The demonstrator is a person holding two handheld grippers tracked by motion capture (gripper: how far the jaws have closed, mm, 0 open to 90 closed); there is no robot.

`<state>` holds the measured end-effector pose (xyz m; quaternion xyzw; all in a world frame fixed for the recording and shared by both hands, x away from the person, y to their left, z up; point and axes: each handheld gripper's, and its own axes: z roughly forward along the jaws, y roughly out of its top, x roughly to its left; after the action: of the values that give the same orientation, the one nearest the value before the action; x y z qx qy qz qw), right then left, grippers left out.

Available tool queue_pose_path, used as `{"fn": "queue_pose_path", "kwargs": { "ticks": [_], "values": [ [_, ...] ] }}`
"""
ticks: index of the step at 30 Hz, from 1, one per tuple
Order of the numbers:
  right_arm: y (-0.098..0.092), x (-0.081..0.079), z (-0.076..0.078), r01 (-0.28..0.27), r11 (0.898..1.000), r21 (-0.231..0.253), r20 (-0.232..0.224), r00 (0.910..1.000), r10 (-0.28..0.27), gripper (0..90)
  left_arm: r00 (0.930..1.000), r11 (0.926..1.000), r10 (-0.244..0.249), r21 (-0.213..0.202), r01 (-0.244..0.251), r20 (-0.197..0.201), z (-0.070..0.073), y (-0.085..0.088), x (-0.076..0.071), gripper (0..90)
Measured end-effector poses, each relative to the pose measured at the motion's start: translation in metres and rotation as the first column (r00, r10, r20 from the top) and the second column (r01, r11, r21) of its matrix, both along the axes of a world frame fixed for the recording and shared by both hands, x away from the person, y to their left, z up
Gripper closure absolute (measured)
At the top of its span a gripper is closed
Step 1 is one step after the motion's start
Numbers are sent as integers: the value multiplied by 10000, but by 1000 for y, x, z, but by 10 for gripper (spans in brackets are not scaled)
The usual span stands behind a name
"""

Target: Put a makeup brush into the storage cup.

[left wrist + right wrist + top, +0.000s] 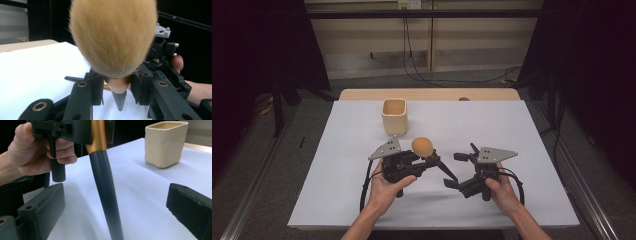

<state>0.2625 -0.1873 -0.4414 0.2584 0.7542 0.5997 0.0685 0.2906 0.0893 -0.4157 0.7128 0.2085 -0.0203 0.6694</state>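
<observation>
Left gripper (424, 161) clamps the makeup brush (423, 146) at its gold collar, bristles up. Right gripper (457, 170) jaws wide apart, dark handle between, untouched. Beige cup (394, 116) far left.

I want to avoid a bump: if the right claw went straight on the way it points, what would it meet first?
Probably the makeup brush's dark handle, standing between the open right claw jaws; the cream cup lies farther off to one side.
</observation>
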Motion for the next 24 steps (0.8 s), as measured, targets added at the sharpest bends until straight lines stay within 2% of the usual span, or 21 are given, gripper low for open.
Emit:
{"fn": "queue_pose_path", "kwargs": {
  "ticks": [4,6,9,11,14,16,17,21,24],
  "values": [
    [-2,-2,-1,152,9998,-145,126,9998,-150,13,10000,9999,-12,137,13,-12,0,1,0,657],
    [-2,-3,0,466,9985,-273,51,9989,-465,27,10000,9997,15,230,-14,-25,2,3,-1,657],
    [-6,-6,0,464,9989,104,-176,9988,-462,27,10000,9989,50,464,-49,-22,3,7,-3,657],
    [-10,-8,-1,679,9976,95,46,9977,-680,27,10000,9984,66,555,-62,-64,3,10,-3,657],
    [-15,-10,-1,1058,9944,62,66,9944,-1058,26,9998,9981,123,604,-115,-129,5,13,-3,657],
    [-18,-11,-1,984,9952,-9,-229,9949,-984,9,9997,9976,141,683,-128,-175,5,14,-2,657],
    [-19,-12,0,1027,9947,-2,-236,9944,-1026,7,9997,9972,152,741,-137,-189,6,15,-2,657],
    [-24,-16,2,1393,9902,71,55,9902,-1393,8,9996,9944,273,1024,-259,-118,11,19,0,657],
    [-30,-20,1,1982,9801,118,479,9789,-1985,11,9993,9937,361,1065,-351,-75,16,24,2,657]
  ]
}}
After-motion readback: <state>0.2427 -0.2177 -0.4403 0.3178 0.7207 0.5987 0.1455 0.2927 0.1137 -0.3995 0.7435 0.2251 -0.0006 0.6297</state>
